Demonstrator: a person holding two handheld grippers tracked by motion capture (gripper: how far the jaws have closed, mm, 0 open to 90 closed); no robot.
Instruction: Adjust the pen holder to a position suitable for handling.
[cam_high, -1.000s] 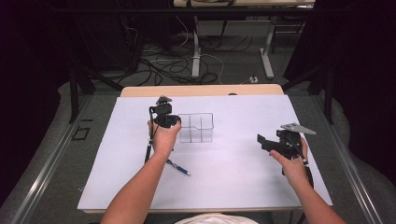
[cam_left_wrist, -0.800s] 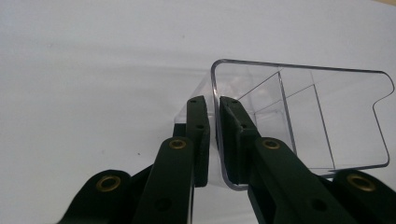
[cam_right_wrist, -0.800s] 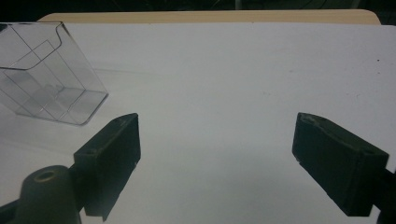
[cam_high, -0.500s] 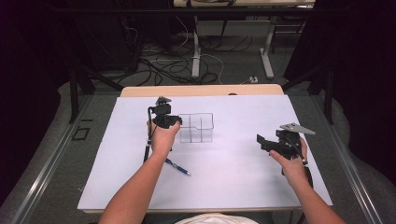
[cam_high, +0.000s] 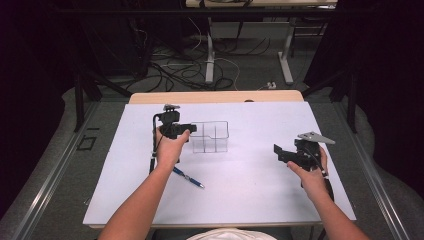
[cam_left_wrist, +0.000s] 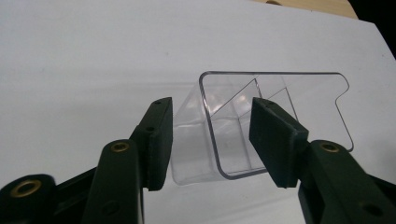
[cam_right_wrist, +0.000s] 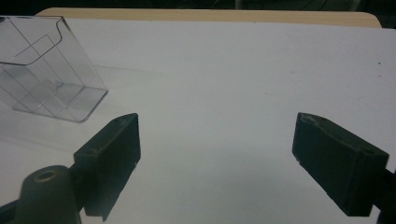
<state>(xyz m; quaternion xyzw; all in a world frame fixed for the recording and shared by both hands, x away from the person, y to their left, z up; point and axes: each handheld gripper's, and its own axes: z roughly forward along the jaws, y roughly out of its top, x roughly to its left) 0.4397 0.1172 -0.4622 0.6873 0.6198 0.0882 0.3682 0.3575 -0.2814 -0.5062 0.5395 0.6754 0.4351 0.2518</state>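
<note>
**Left jaws letting go of clear organizer**

The left gripper (cam_high: 192, 129) is standing at the clear organizer (cam_high: 210, 136) mid-desk (cam_high: 250, 195), its jaws having just been opening, straddling one wall without pressing. A pen (cam_high: 188, 177) is lying nearer the person. The right gripper (cam_high: 278, 151) is hovering well apart, jaws spread, holding nothing.

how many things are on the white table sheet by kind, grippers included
clear plastic organiser: 1
blue pen: 1
black handheld grippers: 2, the left gripper with its jaws just opened astride the organiser's wall, and the right gripper, open over bare sheet
total: 4
</note>
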